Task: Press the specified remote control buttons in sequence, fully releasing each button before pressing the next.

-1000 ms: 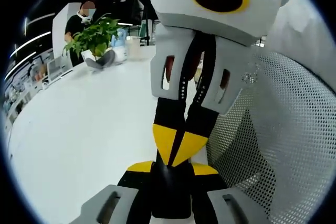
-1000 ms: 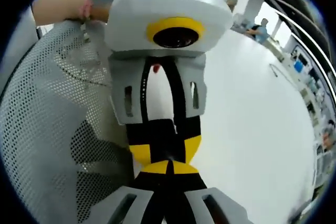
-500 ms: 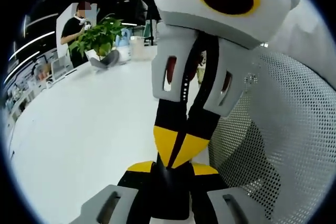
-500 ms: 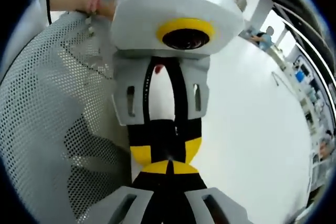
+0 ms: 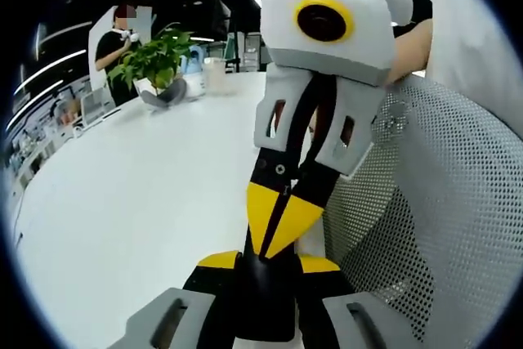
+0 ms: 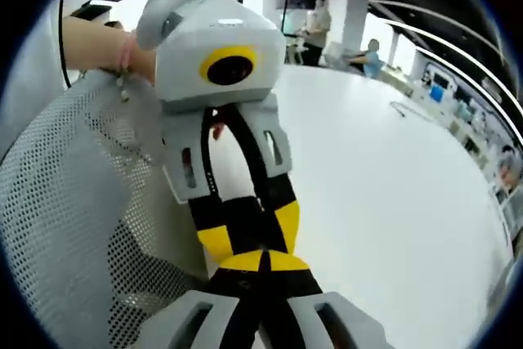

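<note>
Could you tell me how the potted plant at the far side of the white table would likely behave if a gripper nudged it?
The potted plant carries a broad, leafy top over a smaller pot, so a nudge up high would probably tip it. The leaves look thin and would likely bend rather than push back. The white table looks smooth and glossy, so a low push on the pot might slide it.

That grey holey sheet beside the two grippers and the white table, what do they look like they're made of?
The grey sheet looks like a woven or moulded mesh, probably a chair back: even rows of small holes, matte, slightly curved. The table seems a smooth white laminate or painted top with a soft sheen; its core cannot be told. The grippers' tips, right gripper and left gripper, look like hard plastic.
</note>
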Tool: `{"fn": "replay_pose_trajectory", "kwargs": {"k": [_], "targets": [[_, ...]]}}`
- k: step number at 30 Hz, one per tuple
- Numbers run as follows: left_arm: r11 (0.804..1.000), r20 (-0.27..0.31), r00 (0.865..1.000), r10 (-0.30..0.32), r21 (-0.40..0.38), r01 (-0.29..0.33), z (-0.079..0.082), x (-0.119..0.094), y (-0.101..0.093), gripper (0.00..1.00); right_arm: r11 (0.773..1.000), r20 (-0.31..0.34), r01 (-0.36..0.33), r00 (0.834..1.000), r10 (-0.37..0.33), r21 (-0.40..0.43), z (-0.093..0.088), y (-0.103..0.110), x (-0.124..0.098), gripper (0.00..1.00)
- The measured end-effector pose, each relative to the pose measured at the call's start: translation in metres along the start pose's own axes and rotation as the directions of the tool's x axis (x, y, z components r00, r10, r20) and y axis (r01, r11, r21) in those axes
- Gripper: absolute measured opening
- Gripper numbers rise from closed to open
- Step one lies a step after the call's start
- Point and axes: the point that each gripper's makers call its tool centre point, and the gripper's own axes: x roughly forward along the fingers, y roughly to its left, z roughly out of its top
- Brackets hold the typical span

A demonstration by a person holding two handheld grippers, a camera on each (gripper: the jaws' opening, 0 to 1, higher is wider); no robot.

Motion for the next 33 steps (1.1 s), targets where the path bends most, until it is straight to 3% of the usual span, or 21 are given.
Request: {"fn": "replay_pose_trajectory", "kwargs": {"k": [10, 19, 22, 29, 33], "targets": [[1.000, -0.003, 1.000, -0.002, 0.003, 0.002, 0.000, 0.001, 0.000, 0.25, 0.999, -0.007, -0.041, 0.999, 0.041, -0.025, 0.000, 0.003, -0.001, 0.00], [1.000, -0.009, 1.000, 0.002, -0.004, -0.002, -0.001, 0.001, 0.001, 0.25, 0.997, -0.020, -0.074, 0.997, 0.073, -0.035, -0.002, 0.007, -0.004, 0.07], [1.000, -0.015, 1.000, 0.007, -0.006, -0.007, -0.001, 0.001, -0.001, 0.25, 0.991, -0.042, -0.101, 0.994, 0.097, -0.083, -0.009, 0.009, -0.009, 0.10], [1.000, -0.017, 1.000, 0.011, -0.009, -0.011, 0.000, 0.001, -0.001, 0.25, 0.992, -0.048, -0.107, 0.993, 0.104, -0.067, -0.021, -0.002, -0.017, 0.17], [1.000, -0.022, 1.000, 0.015, -0.009, -0.015, -0.001, 0.001, -0.001, 0.25, 0.990, -0.083, -0.104, 0.992, 0.096, -0.095, -0.030, -0.006, -0.017, 0.22]]}}
